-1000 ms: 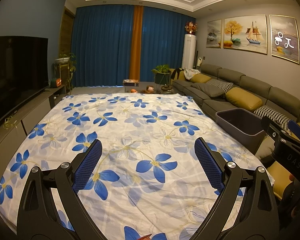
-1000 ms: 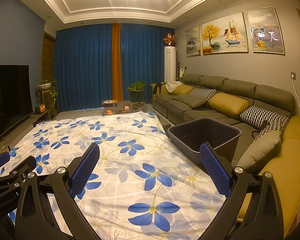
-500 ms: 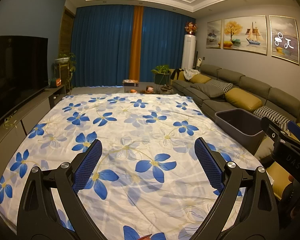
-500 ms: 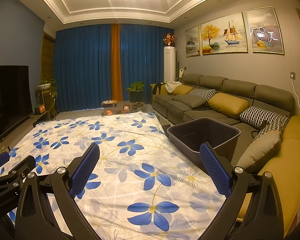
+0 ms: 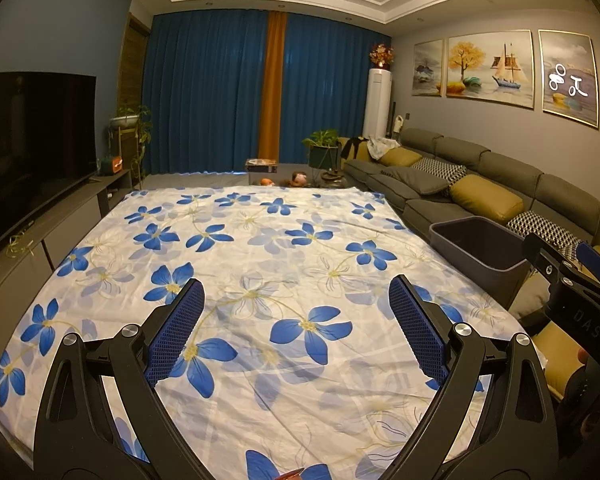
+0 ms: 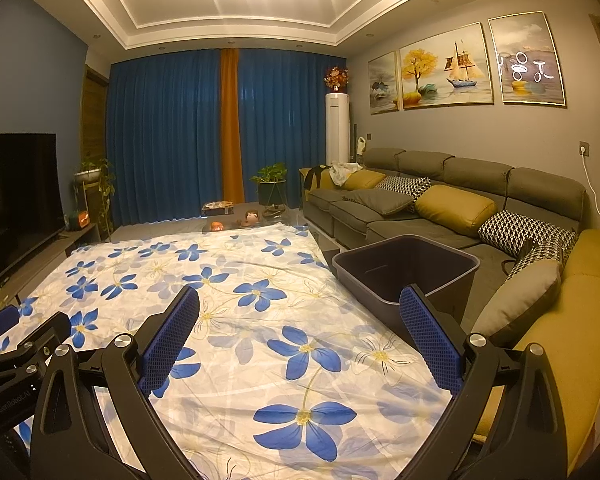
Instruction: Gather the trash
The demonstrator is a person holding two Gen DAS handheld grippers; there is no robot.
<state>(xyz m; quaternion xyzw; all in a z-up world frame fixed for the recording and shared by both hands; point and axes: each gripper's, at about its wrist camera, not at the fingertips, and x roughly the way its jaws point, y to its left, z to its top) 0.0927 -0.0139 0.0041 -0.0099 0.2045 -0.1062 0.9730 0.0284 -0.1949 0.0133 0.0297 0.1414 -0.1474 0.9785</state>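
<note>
Dark grey plastic bin (image 6: 406,276) sits empty at the floral sheet's (image 5: 260,280) right edge. Left gripper (image 5: 296,332) and right gripper (image 6: 300,340) both gape wide, holding nothing. No trash visible; scan sheet before reaching.

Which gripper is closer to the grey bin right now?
Right. The right gripper sits beside the grey bin, its right finger overlapping the near wall; the left gripper hovers over the floral sheet, farther left.

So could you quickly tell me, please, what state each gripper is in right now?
Left gripper: open, holding nothing, above the flowered sheet.
Right gripper: open, holding nothing, near the grey bin.
</note>
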